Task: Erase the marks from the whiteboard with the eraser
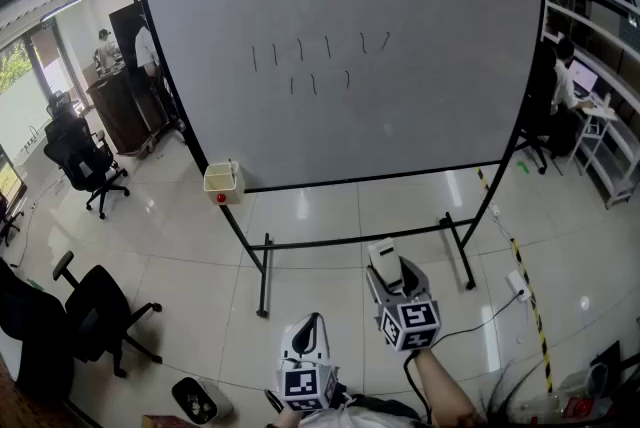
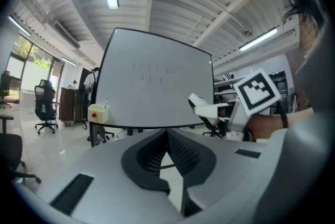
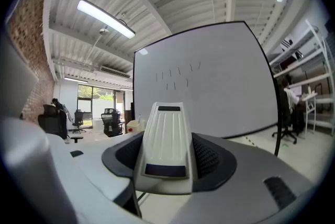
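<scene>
Head view: large white whiteboard on a black wheeled stand [image 1: 420, 116] is seen upright ahead, floor between it and the person. Two short rows of dark pen marks [image 1: 320, 61] are noted on its upper middle. A small cream box with a red dot [image 1: 223, 182] is hung at the board's lower left corner. The right tool [image 1: 383, 261] is held farther forward than the left tool [image 1: 308, 328], so it is judged the nearer to the board, though well apart from it. Left gripper view: the left tool's jaws are seen pressed together with nothing between them; the right tool is seen ahead and to the right, between this tool and the board. Right gripper view: the pale ribbed plastic eraser [image 3: 166, 139] is pinched between the right tool's jaws, its long axis laid along the jaws and pointed at the board. The marks are seen above and straight ahead of the eraser's tip; a forward and upward reach is judged necessary.
</scene>
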A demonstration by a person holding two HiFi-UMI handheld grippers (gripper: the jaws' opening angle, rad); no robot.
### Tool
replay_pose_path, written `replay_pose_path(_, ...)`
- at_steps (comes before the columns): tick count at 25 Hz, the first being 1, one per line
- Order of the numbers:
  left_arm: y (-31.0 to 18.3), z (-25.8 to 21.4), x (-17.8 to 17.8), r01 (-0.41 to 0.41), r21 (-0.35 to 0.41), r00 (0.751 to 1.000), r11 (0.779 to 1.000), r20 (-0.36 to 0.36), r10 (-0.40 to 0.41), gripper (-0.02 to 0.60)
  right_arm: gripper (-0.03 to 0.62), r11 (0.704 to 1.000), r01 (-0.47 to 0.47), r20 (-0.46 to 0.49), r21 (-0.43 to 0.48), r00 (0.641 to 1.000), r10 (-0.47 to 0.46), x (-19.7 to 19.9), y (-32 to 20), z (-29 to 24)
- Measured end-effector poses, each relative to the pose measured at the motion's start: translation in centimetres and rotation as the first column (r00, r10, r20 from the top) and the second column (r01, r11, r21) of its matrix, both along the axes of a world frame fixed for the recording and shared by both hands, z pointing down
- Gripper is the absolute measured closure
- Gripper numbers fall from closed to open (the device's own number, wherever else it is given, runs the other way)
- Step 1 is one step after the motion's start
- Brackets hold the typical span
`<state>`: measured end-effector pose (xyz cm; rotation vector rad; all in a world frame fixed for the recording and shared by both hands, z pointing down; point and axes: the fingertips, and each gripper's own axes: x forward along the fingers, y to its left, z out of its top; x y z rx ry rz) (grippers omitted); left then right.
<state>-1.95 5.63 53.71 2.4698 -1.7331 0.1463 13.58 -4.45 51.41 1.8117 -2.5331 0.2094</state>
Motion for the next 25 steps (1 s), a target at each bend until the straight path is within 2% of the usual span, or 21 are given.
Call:
replay_pose_path(5,-4.4,-0.2,-1.7,0.046,0.018,0.999,0.999,-0.015,-0.046,0.588,0.312,0.973,-0.039,-0.104,0.226,0.993,0.063,1.6,-11.6,-9.4)
replay_pose_path(10,-11.9,0.2,-3.0,0.036,0.034,0.999,0.999,-0.037,-0.035,0.588,0.312,0.937,-0.091,-0.177,0.338,0.971,0.158,0.8,-22.2,-16.6)
replay_pose_path(14,-19.6,-2.4,-3.7,-0.016,0.068,0.998,0.998,-0.061,0.02,0.588,0.312,0.914,-0.14,-0.208,0.38,0.95,0.232,0.1,-30.5,-19.9)
replay_pose_path(17,-24.9,-4.1,-5.2,-0.048,0.114,0.998,0.992,-0.045,0.053,0.588,0.312,0.906,-0.171,-0.215,0.388,0.939,0.269,-0.2,-35.9,-21.5)
replay_pose_path(20,-28.9,-4.5,-6.8,-0.015,0.122,0.998,0.992,-0.062,0.023,0.588,0.313,0.904,-0.196,-0.217,0.381,0.931,0.294,-0.6,-39.6,-22.6)
replay_pose_path(25,-31.7,-4.3,-7.8,0.016,0.096,0.996,0.995,-0.089,-0.008,0.588,0.31,0.907,-0.222,-0.213,0.358,0.926,0.311,-0.5,-41.8,-20.6)
